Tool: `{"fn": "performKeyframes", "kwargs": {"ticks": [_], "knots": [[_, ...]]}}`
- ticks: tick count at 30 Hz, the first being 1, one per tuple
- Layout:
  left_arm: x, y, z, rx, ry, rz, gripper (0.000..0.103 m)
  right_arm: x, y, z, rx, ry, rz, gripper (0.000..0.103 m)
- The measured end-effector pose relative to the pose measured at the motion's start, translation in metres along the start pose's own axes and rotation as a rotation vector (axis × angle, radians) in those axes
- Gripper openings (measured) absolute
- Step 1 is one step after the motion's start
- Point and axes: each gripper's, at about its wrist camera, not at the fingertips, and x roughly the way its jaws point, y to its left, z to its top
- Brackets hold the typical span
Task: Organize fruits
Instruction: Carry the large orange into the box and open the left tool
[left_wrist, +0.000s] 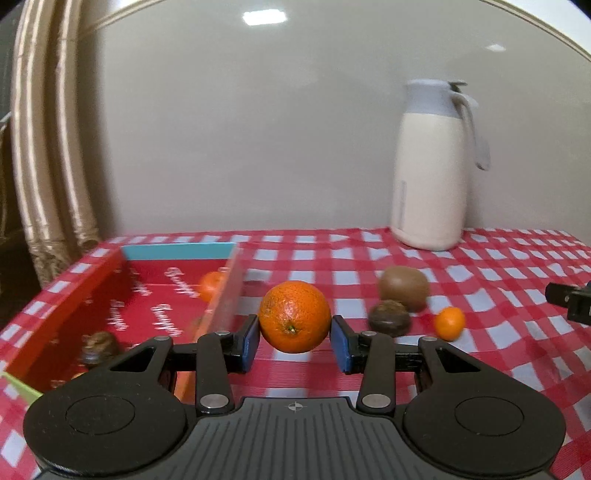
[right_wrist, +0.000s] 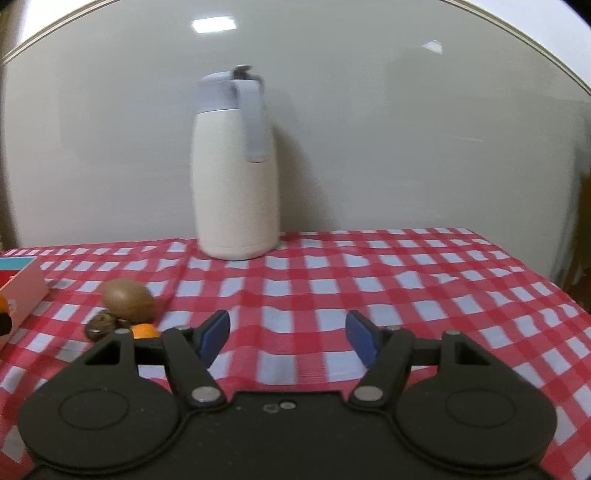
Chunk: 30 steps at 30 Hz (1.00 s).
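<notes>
Fruits are split between a red box (left_wrist: 122, 295) at the left of the checked surface (left_wrist: 480, 369) and the open cloth to its right. We hold a large orange (left_wrist: 294, 316) in our left tool (left_wrist: 294, 341), its blue pads (left_wrist: 252, 341) pressing on both sides of the fruit, which sits lifted clear of the cloth just beside the box's right wall. Inside the box we see a small orange fruit (left_wrist: 211, 285) near the far end and a dark brown one (left_wrist: 99, 345) at the near end, both blurred. On the cloth to the right of the held orange lie a kiwi (left_wrist: 403, 288), a dark wrinkled round fruit (left_wrist: 389, 318) just in front of it, and a small tangerine (left_wrist: 449, 323) beside that. Our right tool (right_wrist: 288, 338) hangs over bare cloth with its jaws standing apart and nothing between them; the same three loose fruits lie to its left, the tangerine partly hidden behind its left finger. A cream jug (right_wrist: 236, 184) with a grey lid and handle stands upright at the back of the surface against the wall.
</notes>
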Motion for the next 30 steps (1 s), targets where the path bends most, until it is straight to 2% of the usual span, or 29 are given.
{"fn": "performKeyframes", "kwargs": {"ticks": [13,30], "knots": [[-0.017,0.055,-0.003,-0.038,-0.017,0.084,0.042,-0.001,0.052,-0.003,-0.043,0.008,0.074,0.069],[-0.036,0.095,-0.008,-0.07,-0.033,0.158,0.042,-0.003,0.083,-0.005,-0.072,0.005,0.123,0.069]]}}
